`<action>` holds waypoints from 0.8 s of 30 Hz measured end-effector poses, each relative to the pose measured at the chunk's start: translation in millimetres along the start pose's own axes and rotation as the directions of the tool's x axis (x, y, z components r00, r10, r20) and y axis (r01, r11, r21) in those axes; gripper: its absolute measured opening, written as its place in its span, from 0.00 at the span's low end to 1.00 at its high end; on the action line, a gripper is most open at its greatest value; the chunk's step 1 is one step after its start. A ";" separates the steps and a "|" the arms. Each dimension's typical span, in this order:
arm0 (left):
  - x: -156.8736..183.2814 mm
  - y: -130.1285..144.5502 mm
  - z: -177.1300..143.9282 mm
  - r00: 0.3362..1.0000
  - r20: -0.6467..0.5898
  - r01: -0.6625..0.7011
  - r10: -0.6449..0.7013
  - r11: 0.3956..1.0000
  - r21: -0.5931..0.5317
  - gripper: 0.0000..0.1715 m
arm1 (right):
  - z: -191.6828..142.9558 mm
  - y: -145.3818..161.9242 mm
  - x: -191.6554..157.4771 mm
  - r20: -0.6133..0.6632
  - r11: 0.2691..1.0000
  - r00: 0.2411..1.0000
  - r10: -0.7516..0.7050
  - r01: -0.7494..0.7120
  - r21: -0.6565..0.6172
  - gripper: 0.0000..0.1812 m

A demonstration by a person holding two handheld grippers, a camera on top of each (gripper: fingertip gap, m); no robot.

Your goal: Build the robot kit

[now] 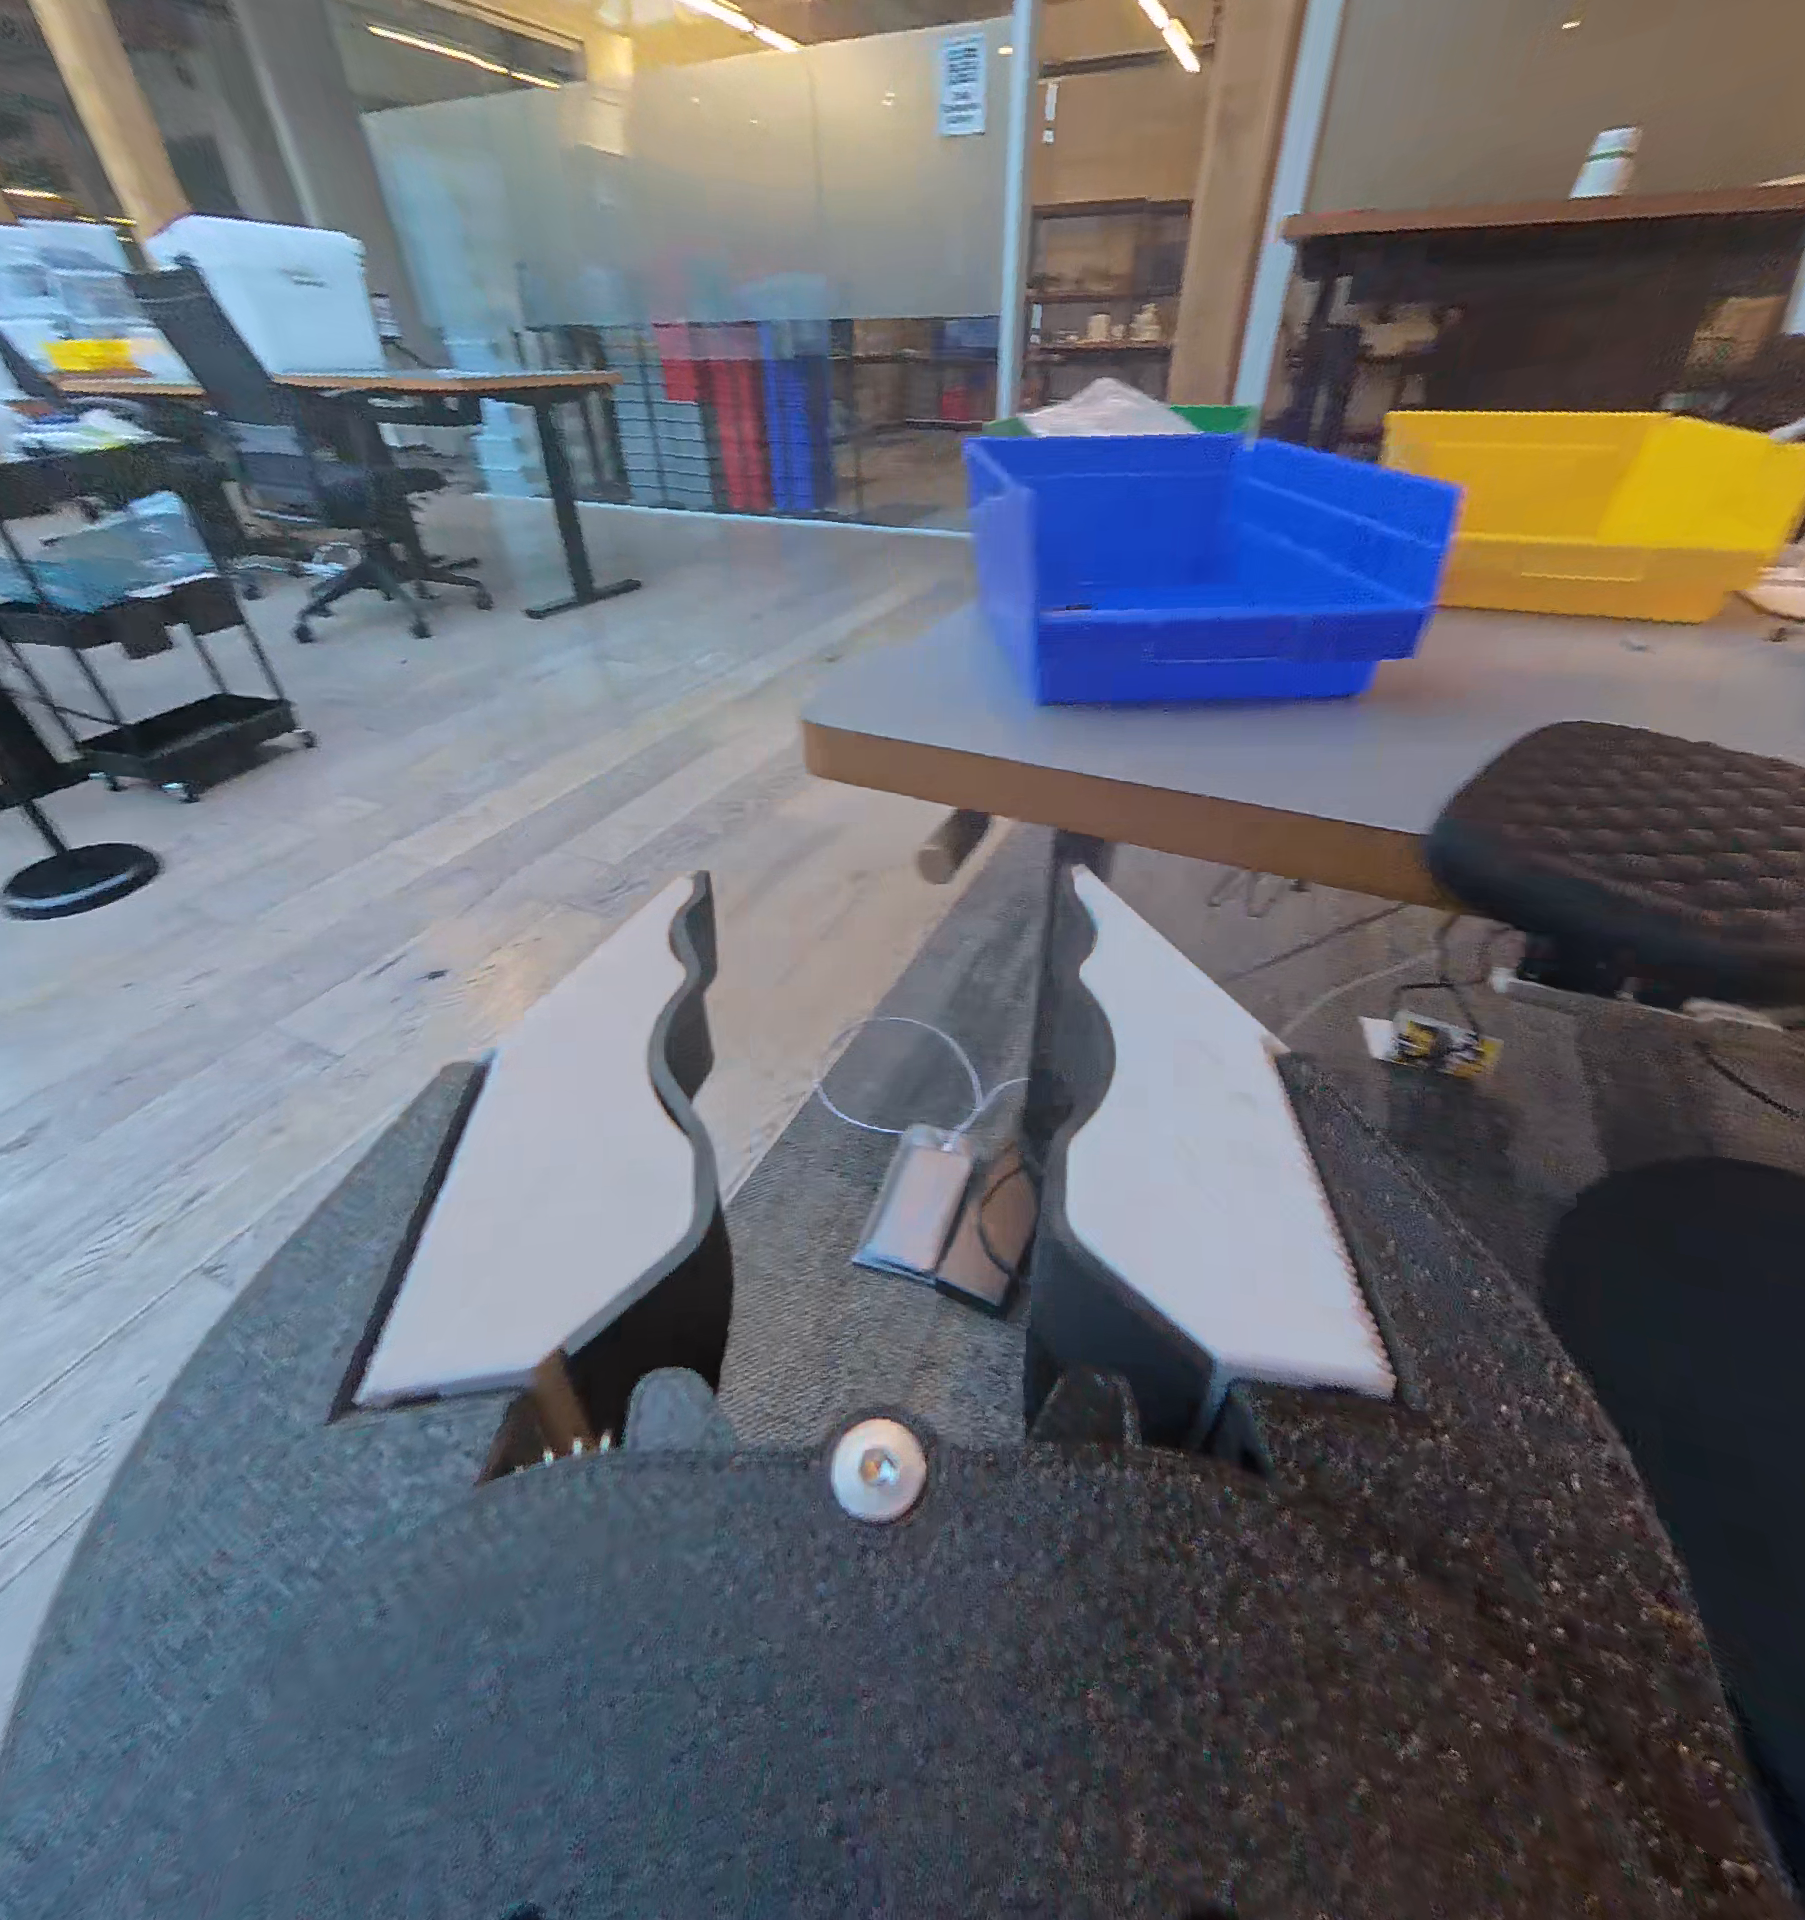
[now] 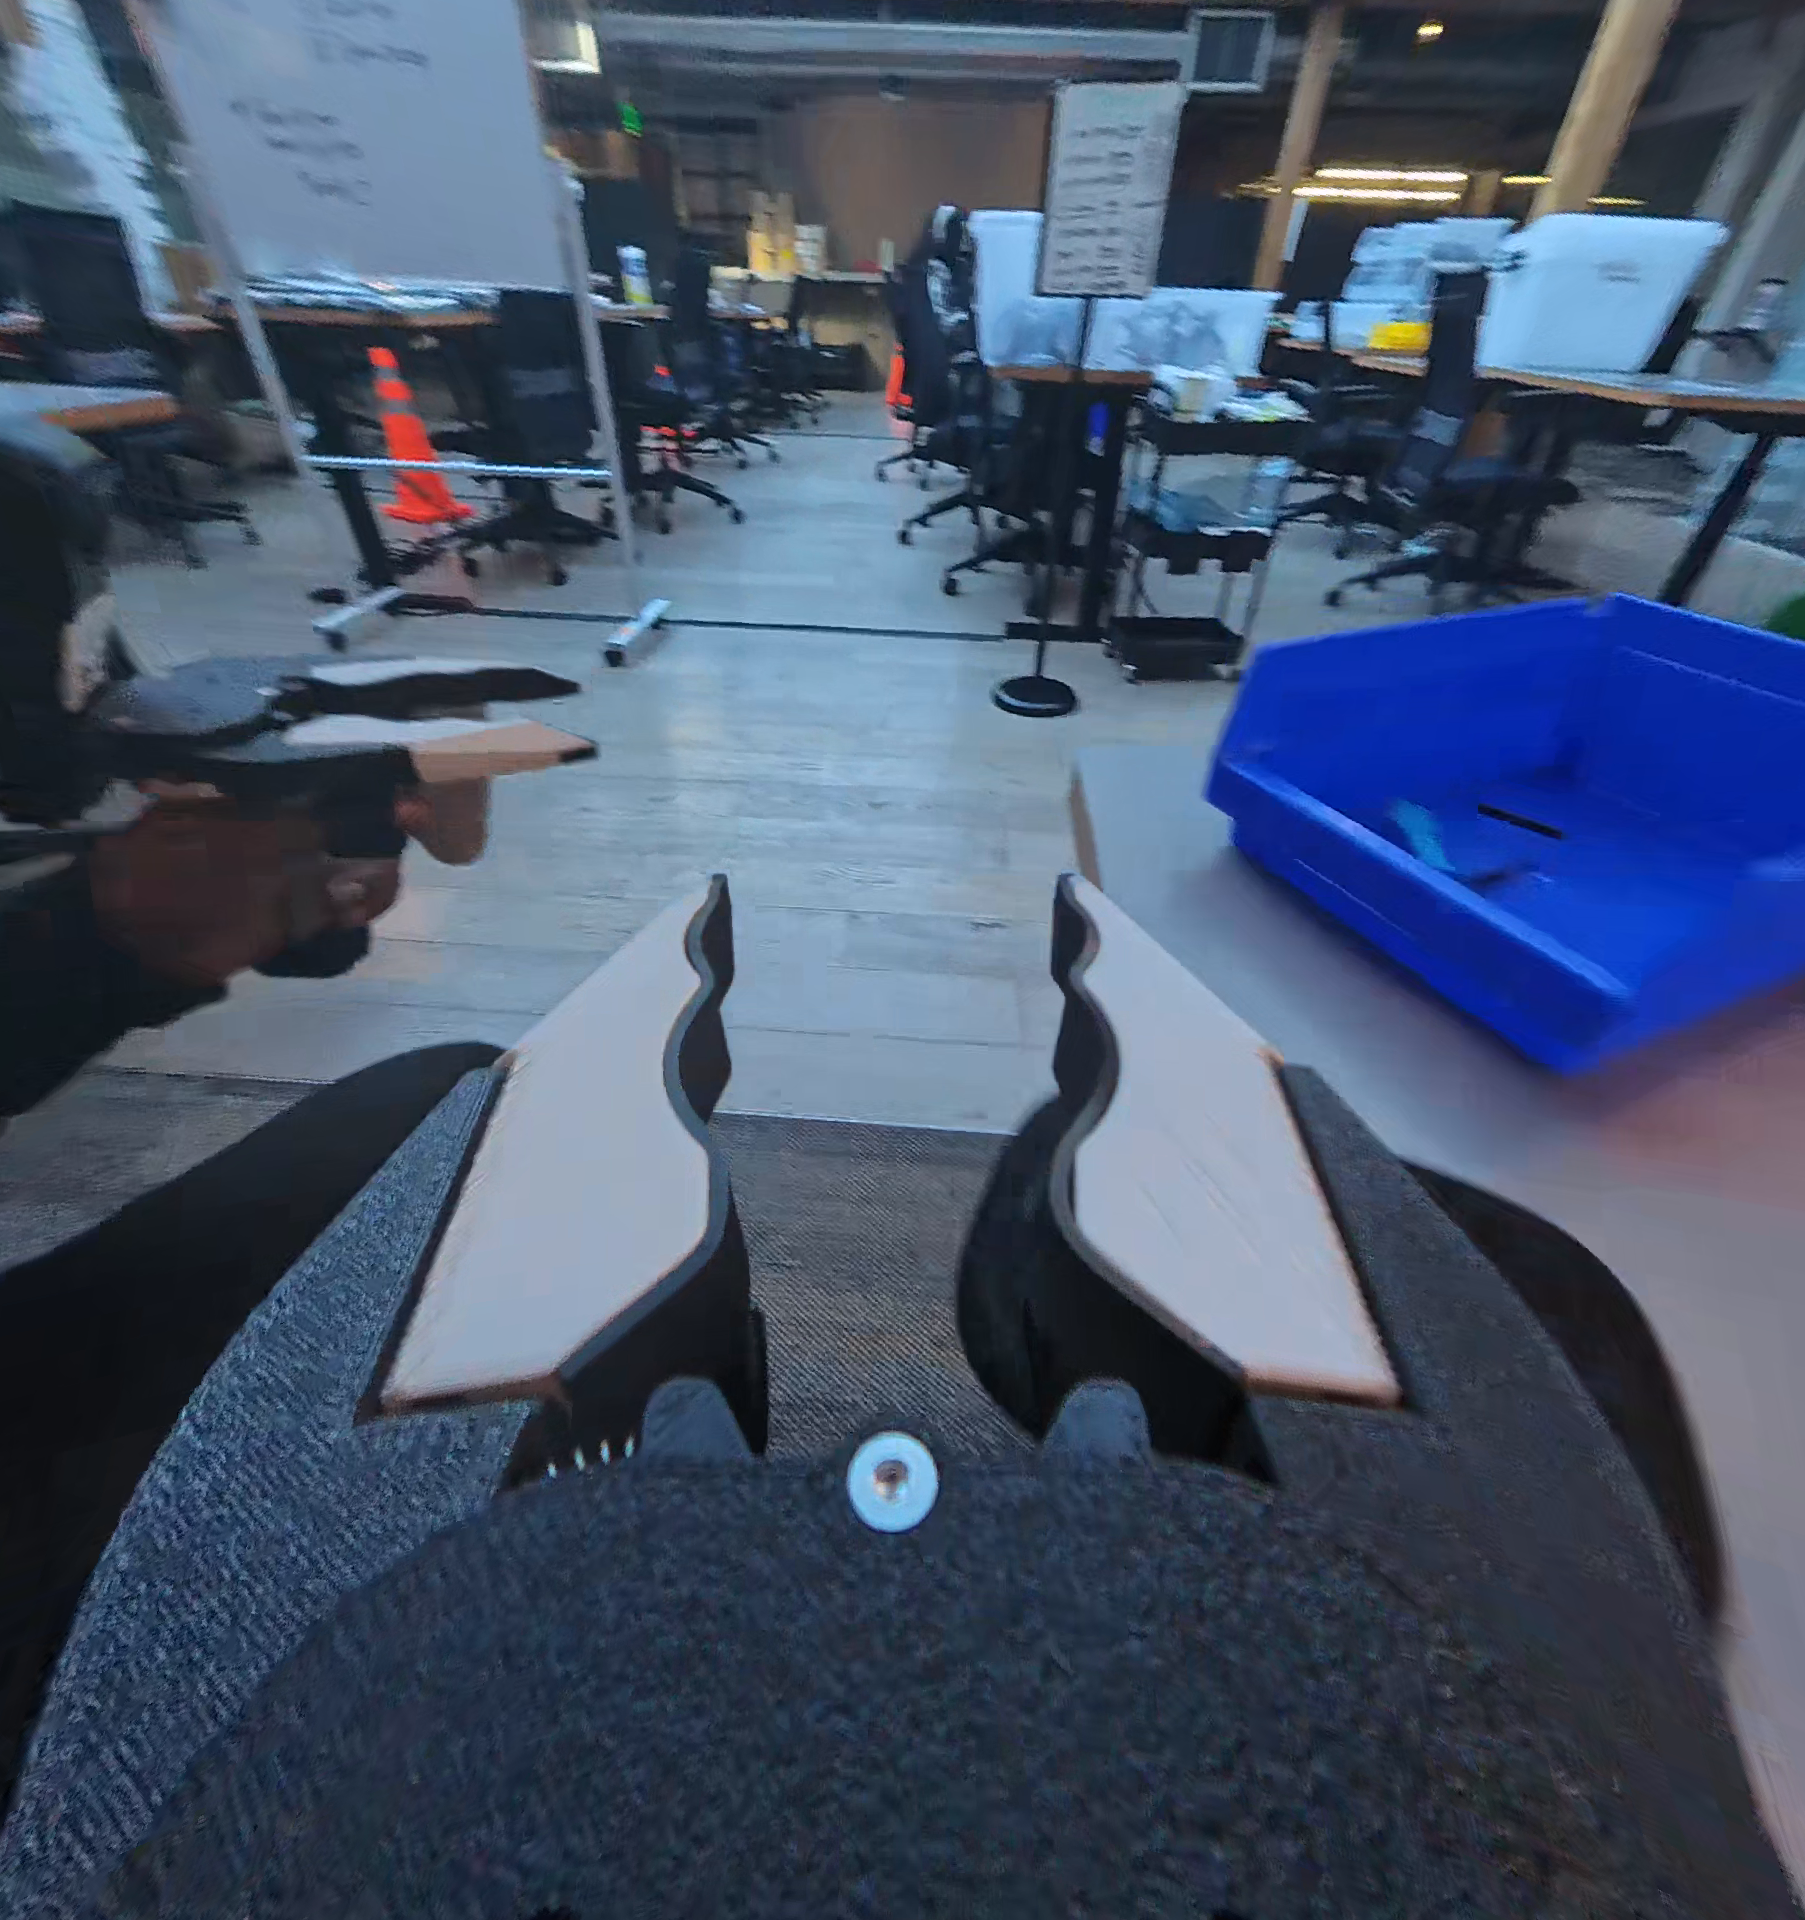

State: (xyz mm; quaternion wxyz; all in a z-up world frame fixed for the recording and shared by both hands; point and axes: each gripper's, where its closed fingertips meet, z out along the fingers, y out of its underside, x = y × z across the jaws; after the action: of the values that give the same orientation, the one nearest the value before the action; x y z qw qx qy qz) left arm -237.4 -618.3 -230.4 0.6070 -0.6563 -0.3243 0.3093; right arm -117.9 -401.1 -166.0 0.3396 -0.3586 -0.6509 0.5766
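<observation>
Grippers hang in the air off the table's near left corner, neither touching anything. The left gripper has its jaws spread wide and empty, held lower than the table edge, above a small silver pack with a white cord on the carpet. The right gripper is likewise wide open and empty. A blue bin sits near that corner, a yellow bin farther along. Beyond lies a pale wood floor, desks and office chairs.

Both grippers agape, empty.
</observation>
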 end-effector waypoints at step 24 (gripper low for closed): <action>-426.4 -219.0 -48.6 0.893 0.409 0.286 -0.190 0.940 -0.187 0.42 | 455.2 -192.9 29.6 -0.086 0.876 0.971 0.223 -0.238 -0.419 0.45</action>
State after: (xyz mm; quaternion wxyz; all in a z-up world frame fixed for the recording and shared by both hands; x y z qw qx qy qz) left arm -464.7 -977.3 -3.2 0.4802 -0.6068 -0.5506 0.3131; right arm -537.0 -621.5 -20.9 0.1933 -0.5090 -0.7078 0.4501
